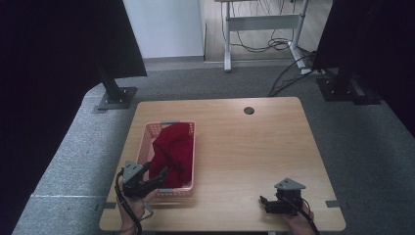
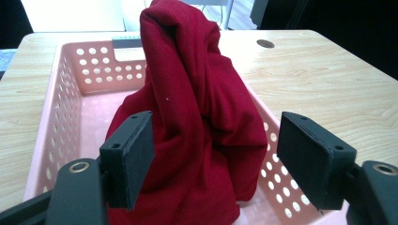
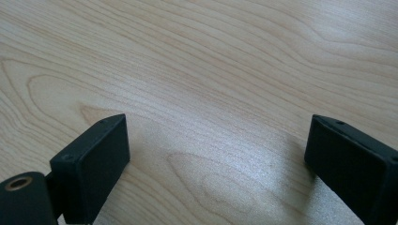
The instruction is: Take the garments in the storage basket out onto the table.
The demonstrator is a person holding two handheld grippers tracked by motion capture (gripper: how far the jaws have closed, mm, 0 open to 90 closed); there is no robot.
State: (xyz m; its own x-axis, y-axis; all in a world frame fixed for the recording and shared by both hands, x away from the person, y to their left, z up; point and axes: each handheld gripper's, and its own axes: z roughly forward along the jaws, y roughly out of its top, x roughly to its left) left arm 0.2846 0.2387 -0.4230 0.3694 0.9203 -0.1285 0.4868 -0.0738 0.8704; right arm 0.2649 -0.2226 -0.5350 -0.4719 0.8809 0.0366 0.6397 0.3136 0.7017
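— Two hand-held grippers? Where is the left hand-held gripper (image 1: 155,177)?
— At the near end of the pink basket (image 1: 145,142), jaws spread wide around the red cloth (image 1: 170,152), not squeezing it.
— And the cloth?
— Piled up inside the basket.
— The right hand-held gripper (image 1: 266,204)?
— Spread wide too, holding nothing, low over the wooden surface (image 1: 254,156).

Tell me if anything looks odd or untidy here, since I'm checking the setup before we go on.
Only the red cloth: it sits bunched in a tall heap in the pink basket, rising above the rim rather than lying flat. The left gripper is open around it. Nothing looks spilled or damaged.
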